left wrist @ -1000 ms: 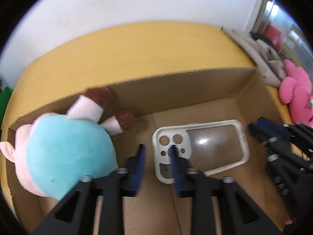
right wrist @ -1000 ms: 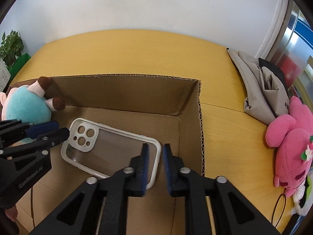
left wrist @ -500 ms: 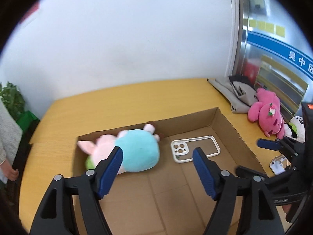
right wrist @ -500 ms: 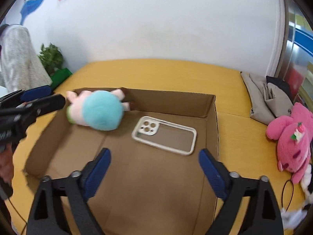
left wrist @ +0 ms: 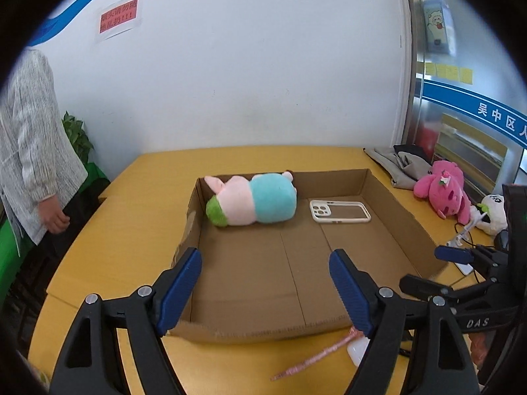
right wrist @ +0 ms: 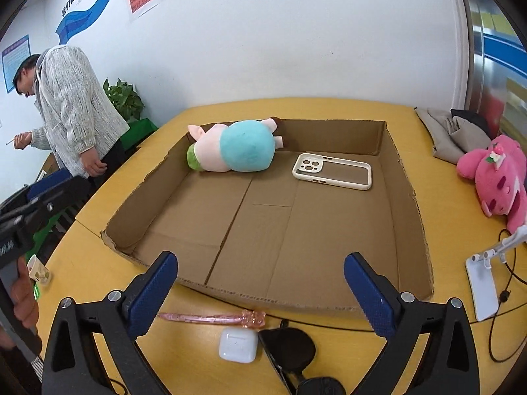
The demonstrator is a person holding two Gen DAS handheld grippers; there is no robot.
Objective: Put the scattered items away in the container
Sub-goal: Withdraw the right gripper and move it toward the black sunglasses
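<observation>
Cardboard box (right wrist: 408, 197) on desk (right wrist: 329, 112): plush pig (right wrist: 237, 149), phone case (right wrist: 332, 171). Left gripper (left wrist: 265, 289), right gripper (right wrist: 260, 291): jaws just opened wide, both empty.

Left gripper (left wrist: 265, 283): black plastic frame of two triangular arms with cut-out openings, each carrying a silver screw head behind its jaw. The jaws bear ribbed dark-blue rubber pads. Right gripper (right wrist: 260, 291): same black build, same silver screws, blue textured pads. White lettering "DAS" is printed on the right gripper's black body, behind its jaws.
</observation>
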